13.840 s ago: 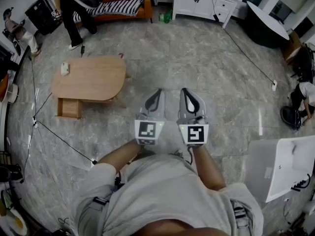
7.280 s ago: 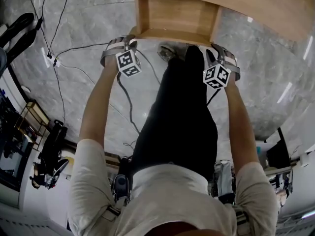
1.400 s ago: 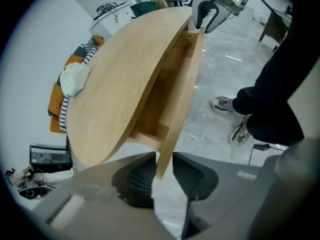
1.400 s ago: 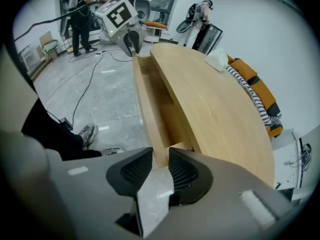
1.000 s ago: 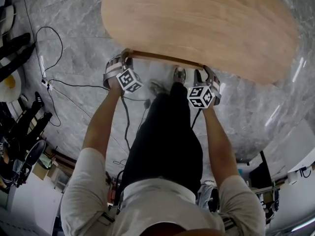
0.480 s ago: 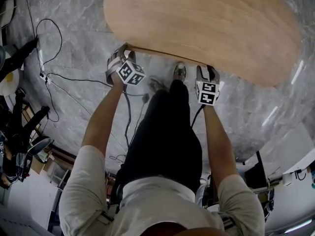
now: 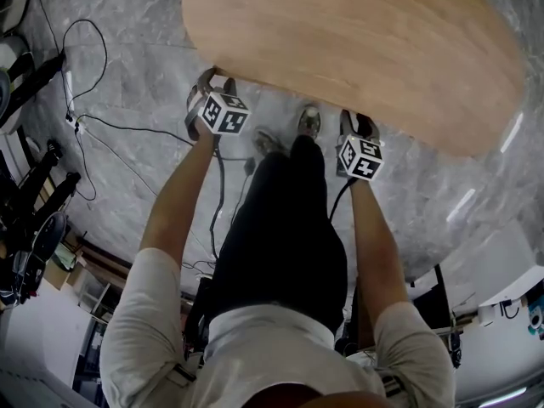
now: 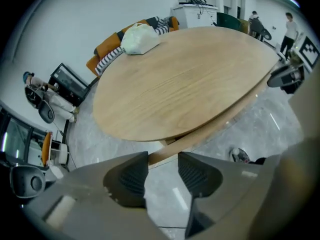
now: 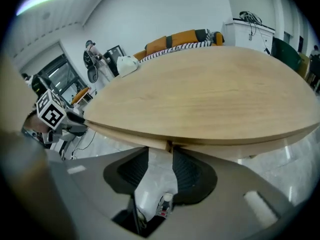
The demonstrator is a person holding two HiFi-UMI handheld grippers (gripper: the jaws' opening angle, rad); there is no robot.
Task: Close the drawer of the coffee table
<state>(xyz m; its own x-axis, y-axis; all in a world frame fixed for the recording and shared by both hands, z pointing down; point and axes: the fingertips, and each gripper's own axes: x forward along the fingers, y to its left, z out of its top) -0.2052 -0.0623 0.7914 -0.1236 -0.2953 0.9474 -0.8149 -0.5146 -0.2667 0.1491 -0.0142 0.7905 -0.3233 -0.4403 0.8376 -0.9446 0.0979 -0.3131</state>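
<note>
1. Seen from above, a person in black trousers [image 7: 285, 228] stands at the near edge of an oval, light-wood coffee table [image 7: 357, 32] on a grey marble floor [image 7: 127, 49].
2. The coffee table's wooden drawer [image 8: 200, 130] sits pushed in beneath the tabletop. Only a narrow wooden strip, apparently its front, shows under the overhanging edge.
3. The left gripper [image 8: 163, 156], grey with a marker cube, points steeply down close to the table's near edge, towards its left end. Its jaws have just been opening and stand wide apart, released, with nothing held between them.
4. The right gripper [image 9: 160, 154] points down at the same edge, further right. Its jaws have just narrowed a little yet stand apart, grasping nothing; only floor shows in the gap.
5. One shoe [image 7: 310, 121] shows between the two grippers.
6. Black cables [image 7: 102, 126] trail across the floor to the person's left.
</note>
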